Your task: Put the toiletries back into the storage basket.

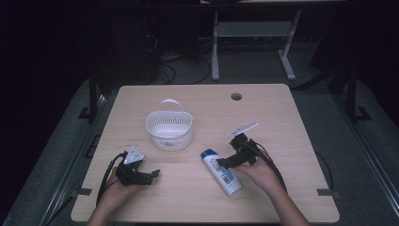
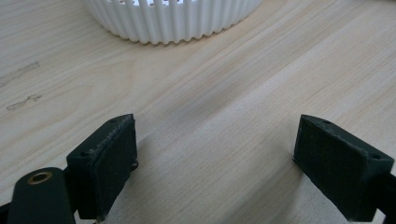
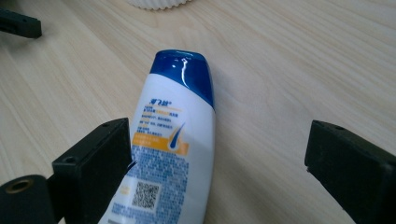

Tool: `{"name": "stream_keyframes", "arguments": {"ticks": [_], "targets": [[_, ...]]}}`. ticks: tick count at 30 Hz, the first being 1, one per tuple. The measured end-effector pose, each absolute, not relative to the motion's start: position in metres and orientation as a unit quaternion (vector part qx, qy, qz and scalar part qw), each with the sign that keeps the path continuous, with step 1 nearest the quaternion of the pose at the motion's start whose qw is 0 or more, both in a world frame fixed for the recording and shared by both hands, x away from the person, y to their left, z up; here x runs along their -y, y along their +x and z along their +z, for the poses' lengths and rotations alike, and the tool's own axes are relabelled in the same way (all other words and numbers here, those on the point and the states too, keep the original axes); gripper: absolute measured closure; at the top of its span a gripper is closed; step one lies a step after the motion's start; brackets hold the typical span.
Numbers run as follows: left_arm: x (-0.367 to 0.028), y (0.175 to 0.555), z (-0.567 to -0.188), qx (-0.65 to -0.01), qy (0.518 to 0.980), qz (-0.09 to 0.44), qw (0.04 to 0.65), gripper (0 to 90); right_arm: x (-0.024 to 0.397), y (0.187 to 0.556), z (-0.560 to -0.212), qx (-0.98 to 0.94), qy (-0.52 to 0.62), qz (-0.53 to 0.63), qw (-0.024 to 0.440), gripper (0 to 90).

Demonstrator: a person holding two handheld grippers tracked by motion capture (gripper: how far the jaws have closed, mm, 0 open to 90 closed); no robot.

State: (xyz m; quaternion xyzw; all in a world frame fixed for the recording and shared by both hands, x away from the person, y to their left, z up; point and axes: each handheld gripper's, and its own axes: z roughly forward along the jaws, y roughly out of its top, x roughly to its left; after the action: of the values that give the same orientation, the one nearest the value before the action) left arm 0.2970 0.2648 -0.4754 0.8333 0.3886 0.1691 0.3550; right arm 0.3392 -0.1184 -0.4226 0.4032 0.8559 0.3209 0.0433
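A white shampoo bottle (image 1: pixel 223 173) with a blue cap lies flat on the wooden table, cap pointing toward the white basket (image 1: pixel 169 135). My right gripper (image 1: pixel 220 163) hovers over the bottle's cap end, open. In the right gripper view the bottle (image 3: pixel 173 135) lies between the jaws of my right gripper (image 3: pixel 217 161); the left jaw is at the bottle's edge and the right jaw stands well apart from it. My left gripper (image 1: pixel 153 175) rests near the front left of the table, open, with bare wood between the jaws of the left gripper (image 2: pixel 215 158).
The basket's ribbed wall (image 2: pixel 173 21) stands just ahead of the left gripper and has an upright handle. A cable hole (image 1: pixel 236 96) sits near the table's far edge. The left gripper's jaw (image 3: pixel 18 23) shows at the upper left of the right gripper view.
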Motion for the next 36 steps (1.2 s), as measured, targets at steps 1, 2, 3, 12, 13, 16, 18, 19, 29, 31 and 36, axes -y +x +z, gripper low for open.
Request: {"name": "stream_keyframes", "arguments": {"ticks": [1,2,3,12,13,16,18,19,29,31,36], "targets": [[-0.265,0.297,-0.475,-0.388,0.834,0.17,0.354,13.0,0.117,0.34,-0.422,-0.856,0.403,0.32,0.042,7.0],[-0.265,0.297,-0.475,-0.388,0.834,0.17,0.355,13.0,0.114,0.341,-0.421,-0.858,0.402,0.317,0.041,7.0],[-0.265,0.297,-0.475,-0.388,0.834,0.17,0.354,13.0,0.112,0.341,-0.421,-0.859,0.401,0.315,0.041,7.0],[-0.264,0.297,-0.475,-0.39,0.833,0.169,0.355,13.0,0.093,0.346,-0.428,-0.867,0.393,0.305,0.033,12.8],[-0.264,0.297,-0.475,-0.39,0.833,0.169,0.355,13.0,0.092,0.347,-0.429,-0.867,0.393,0.304,0.033,12.8],[-0.264,0.297,-0.475,-0.39,0.833,0.169,0.355,13.0,0.087,0.348,-0.432,-0.868,0.393,0.302,0.03,13.2],[-0.264,0.297,-0.475,-0.39,0.833,0.169,0.355,13.0,0.083,0.349,-0.434,-0.869,0.394,0.299,0.028,13.7],[-0.264,0.297,-0.475,-0.39,0.833,0.169,0.354,13.0,0.081,0.349,-0.435,-0.869,0.395,0.297,0.028,13.7],[-0.264,0.297,-0.475,-0.391,0.832,0.169,0.355,13.0,0.071,0.352,-0.446,-0.875,0.397,0.275,0.023,14.5],[-0.264,0.297,-0.475,-0.391,0.832,0.169,0.355,13.0,0.07,0.353,-0.447,-0.877,0.397,0.271,0.024,14.8],[-0.263,0.297,-0.475,-0.39,0.833,0.169,0.354,13.0,0.066,0.352,-0.45,-0.881,0.393,0.262,0.027,18.4]]}}
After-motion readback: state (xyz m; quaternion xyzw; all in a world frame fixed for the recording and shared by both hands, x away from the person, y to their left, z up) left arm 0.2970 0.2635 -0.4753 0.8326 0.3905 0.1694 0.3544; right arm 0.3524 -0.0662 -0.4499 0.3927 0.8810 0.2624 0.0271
